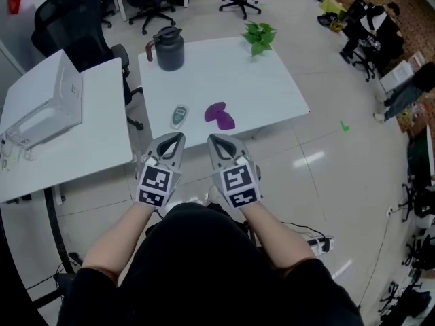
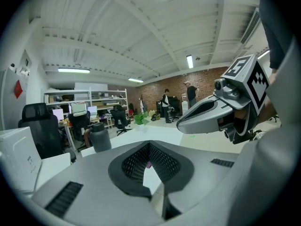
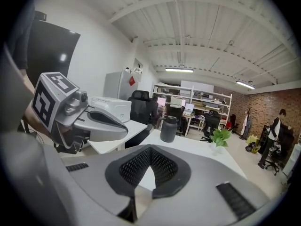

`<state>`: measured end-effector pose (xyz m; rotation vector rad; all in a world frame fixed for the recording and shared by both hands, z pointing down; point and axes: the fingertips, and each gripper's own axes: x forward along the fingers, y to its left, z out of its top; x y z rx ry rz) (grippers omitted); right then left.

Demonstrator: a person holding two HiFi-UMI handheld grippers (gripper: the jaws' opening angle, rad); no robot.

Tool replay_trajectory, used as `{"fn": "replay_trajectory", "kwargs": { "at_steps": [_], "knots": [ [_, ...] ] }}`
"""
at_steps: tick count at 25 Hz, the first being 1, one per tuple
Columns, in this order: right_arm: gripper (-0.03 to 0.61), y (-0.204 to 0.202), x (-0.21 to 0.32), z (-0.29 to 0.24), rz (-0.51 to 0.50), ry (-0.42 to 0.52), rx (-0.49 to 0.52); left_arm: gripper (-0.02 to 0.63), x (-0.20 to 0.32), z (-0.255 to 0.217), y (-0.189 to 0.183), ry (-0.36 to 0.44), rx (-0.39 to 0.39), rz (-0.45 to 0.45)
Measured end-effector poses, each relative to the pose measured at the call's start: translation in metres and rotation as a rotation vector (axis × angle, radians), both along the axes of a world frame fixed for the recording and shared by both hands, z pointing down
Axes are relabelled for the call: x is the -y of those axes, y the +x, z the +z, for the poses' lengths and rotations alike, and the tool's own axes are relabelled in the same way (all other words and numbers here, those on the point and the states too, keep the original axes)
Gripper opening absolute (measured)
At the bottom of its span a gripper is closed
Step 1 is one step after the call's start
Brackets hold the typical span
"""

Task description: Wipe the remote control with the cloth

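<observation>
We find the left gripper (image 1: 177,136) and the right gripper (image 1: 213,138) held side by side in front of the person. They are over the glossy tiled floor (image 1: 326,161), just short of the near edge of the white rectangular tabletop (image 1: 272,94). Each gripper's own view shows its black ribbed pads brought together at the tips with nothing between them. Both grippers are closed and empty.

The small pale-grey remote control (image 1: 179,116) lies flat on the tabletop close to that near edge, ahead of the left gripper and apart from it. The crumpled purple cloth (image 1: 219,115) lies just to the right of the remote control, near it but not touching (a strip of bare tabletop shows between them), ahead of the right gripper. Neither gripper touches either item.

At the far left corner of the tabletop a dark grey lidded jug (image 1: 169,49) stands upright. A small green leafy plant (image 1: 259,37) sits at the far edge, well apart from the jug. To the left, a second white tabletop (image 1: 88,148) carries a clear plastic box (image 1: 47,107). A black office chair (image 1: 71,19) stands beyond it.
</observation>
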<state>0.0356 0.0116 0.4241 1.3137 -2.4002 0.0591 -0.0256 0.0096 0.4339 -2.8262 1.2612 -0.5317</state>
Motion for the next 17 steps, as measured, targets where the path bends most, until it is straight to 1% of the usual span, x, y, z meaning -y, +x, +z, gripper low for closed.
{"fn": "replay_trajectory", "kwargs": {
  "at_steps": [17],
  "knots": [
    [0.015, 0.010, -0.012, -0.006, 0.009, 0.013, -0.005, 0.000, -0.011, -0.004, 0.013, 0.009, 0.005, 0.016]
  ]
}}
